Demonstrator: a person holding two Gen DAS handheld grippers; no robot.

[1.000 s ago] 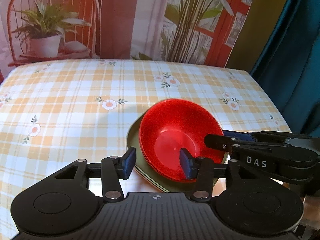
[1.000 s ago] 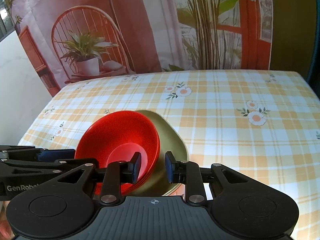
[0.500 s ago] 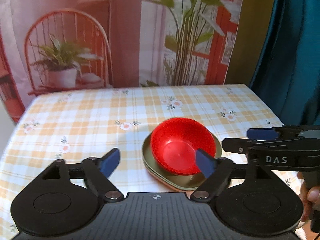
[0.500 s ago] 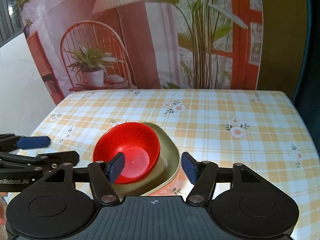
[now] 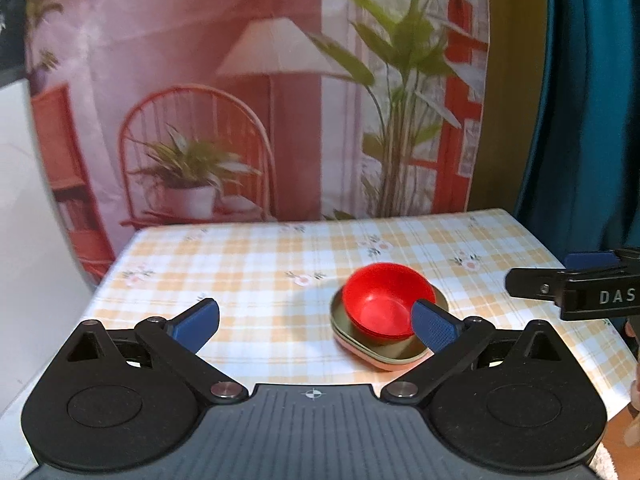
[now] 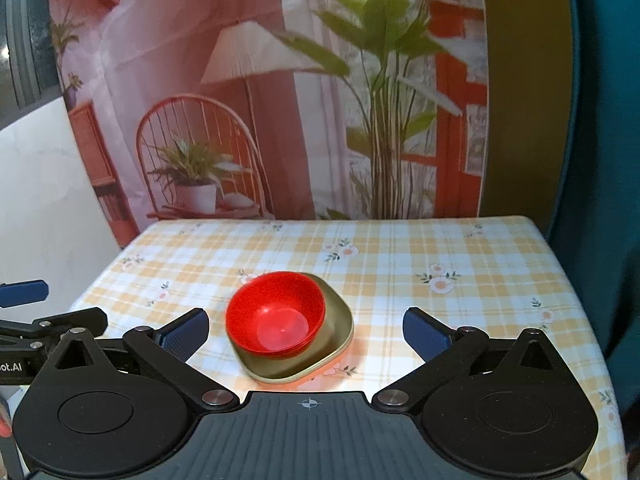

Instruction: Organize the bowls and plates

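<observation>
A red bowl (image 5: 382, 304) sits on a stack of olive-green plates (image 5: 384, 350) with a pinkish plate edge at the bottom, on the checked tablecloth. It also shows in the right wrist view: the red bowl (image 6: 276, 316) on the green plate (image 6: 336, 340). My left gripper (image 5: 316, 322) is wide open and empty, raised above and behind the stack. My right gripper (image 6: 306, 330) is wide open and empty, also raised back from the stack.
The table (image 6: 460, 248) has a yellow checked cloth with flowers. A printed backdrop (image 6: 280, 100) hangs behind its far edge. A teal curtain (image 5: 592, 100) is at the right. The right gripper shows at the right edge of the left wrist view (image 5: 576, 290).
Both grippers opened wide and pulled up and back from the bowl and plates. The stack now looks smaller and farther away. The bowl stayed on the plates.
</observation>
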